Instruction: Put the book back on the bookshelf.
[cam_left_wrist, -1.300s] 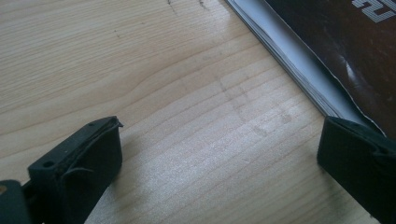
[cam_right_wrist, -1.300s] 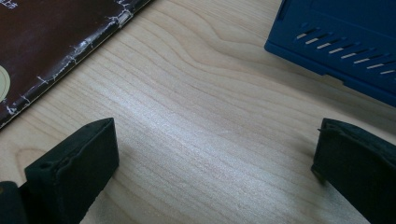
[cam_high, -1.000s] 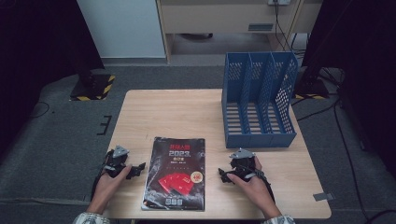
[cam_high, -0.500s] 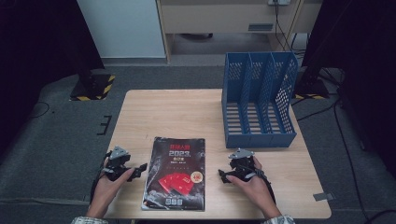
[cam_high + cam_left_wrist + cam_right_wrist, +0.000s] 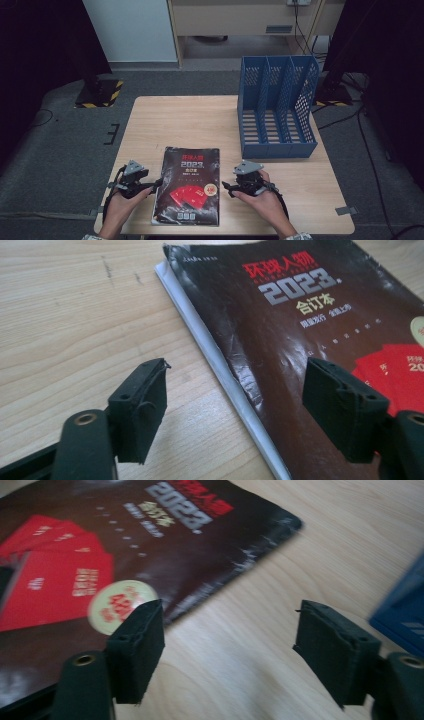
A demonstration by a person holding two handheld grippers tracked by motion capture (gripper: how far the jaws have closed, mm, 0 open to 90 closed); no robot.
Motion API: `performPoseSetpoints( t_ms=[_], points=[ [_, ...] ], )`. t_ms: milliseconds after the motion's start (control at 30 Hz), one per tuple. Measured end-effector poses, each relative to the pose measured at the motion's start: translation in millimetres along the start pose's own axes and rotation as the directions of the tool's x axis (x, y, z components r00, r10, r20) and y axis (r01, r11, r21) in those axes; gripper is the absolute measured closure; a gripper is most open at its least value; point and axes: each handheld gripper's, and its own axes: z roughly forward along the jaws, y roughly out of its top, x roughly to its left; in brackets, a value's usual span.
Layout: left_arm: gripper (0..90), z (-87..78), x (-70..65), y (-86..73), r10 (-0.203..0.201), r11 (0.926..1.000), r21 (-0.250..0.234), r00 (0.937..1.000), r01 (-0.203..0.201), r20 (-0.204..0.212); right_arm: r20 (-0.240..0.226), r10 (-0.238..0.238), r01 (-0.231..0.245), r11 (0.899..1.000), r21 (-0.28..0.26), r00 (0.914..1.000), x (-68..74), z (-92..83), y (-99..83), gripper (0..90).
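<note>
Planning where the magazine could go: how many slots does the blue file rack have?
3, side by side in the blue file rack at the table's far right: a left, a middle and a right slot, split by two dividers. All three look empty, though the floor behind its low front wall is hidden.

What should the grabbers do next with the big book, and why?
Probably slide the open left gripper inward so its jaws straddle the magazine's near edge. The magazine lies flat between both open grippers, untouched, and the blue file rack stands empty beyond the right gripper.

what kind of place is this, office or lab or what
Probably a lab or recording workspace: a small wooden table on grey carpet, dark curtains around it, cables on the floor, with a blue file rack and a magazine.
</note>
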Motion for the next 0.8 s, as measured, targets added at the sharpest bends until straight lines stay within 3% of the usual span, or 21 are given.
performPoseSetpoints(
  t_ms=[100,200,267,367,533,633,800],
  points=[
    [28.6,6.3,-2.9,0.9,-0.001,1.0,0.008,1.0,0.001,0.008,-0.058,-0.048,0.05,0.998,0.024,0.9971,13.9,8.3,1.7,37.4],
    [29.6,8.3,-5.6,1.9,0.017,0.9998,0.014,0.9998,-0.017,0.011,-0.074,-0.072,0.076,0.996,0.047,0.9946,20.3,13.8,0.2,34.4],
    [29.6,9.2,-6.4,1.5,0.021,0.9996,0.02,0.9997,-0.021,0.01,-0.079,-0.064,0.068,0.996,0.05,0.9948,22.2,14.7,0.0,31.9],
    [29.4,11.8,-4.7,0.7,0.026,0.9991,0.033,0.9997,-0.026,0.003,-0.114,-0.057,0.067,0.994,0.086,0.9918,28.6,23.0,-2.7,20.9],
    [27.3,18.7,-1.1,-0.5,0.017,0.9986,0.051,0.9999,-0.017,-0.002,-0.117,-0.025,0.037,0.994,0.103,0.9928,30.1,30.0,-4.1,11.9],
    [26.2,22.7,-3.9,-0.3,0.026,0.9971,0.072,0.9997,-0.026,0.004,-0.129,0.009,0.005,0.994,0.106,0.9916,27.9,33.4,-5.2,12.4],
    [29.4,26.7,-6.7,-0.9,0.054,0.994,0.094,0.9985,-0.055,0.011,-0.13,0.005,0.008,0.995,0.102,0.9915,28.6,33.7,-5.0,13.3]
  ],
)
